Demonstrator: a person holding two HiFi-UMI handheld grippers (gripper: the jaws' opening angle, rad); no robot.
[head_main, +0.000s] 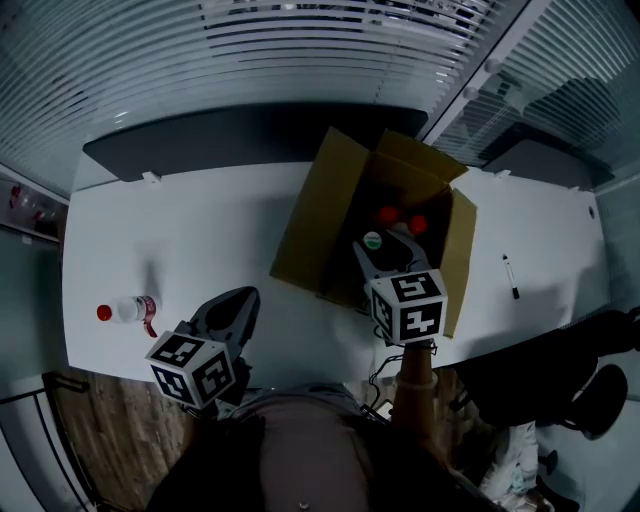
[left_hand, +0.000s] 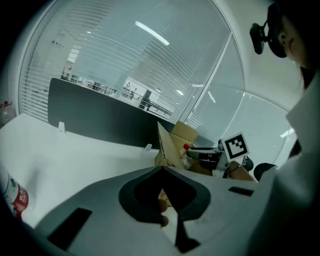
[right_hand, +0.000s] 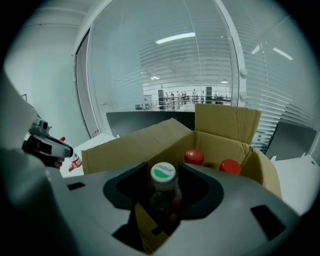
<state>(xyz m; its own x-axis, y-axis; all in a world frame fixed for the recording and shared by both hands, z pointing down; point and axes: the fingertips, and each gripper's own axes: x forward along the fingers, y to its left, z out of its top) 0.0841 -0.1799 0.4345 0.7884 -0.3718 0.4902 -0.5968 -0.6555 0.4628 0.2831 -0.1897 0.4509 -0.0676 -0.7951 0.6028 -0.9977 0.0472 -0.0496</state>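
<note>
While pinching the bottle (right_hand: 163, 176) over the box (right_hand: 125, 145) with the right hand-held gripper (head_main: 375, 250): liable to slip under a loose grip, knocking the red-capped bottles (right_hand: 194, 157). Pressed together, empty, at the left hand-held gripper (left_hand: 162, 172).

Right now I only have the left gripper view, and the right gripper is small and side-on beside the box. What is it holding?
Observer: The right gripper has its jaws shut on a bottle with a white-and-green cap, at the near side of the open cardboard box.
Operator: Is anything inside the box?
Observer: Two red-capped bottles sit at its far end.
Operator: Anything on the table past the box?
Observer: A black pen lies on the table to the box's right, apart from it.
</note>
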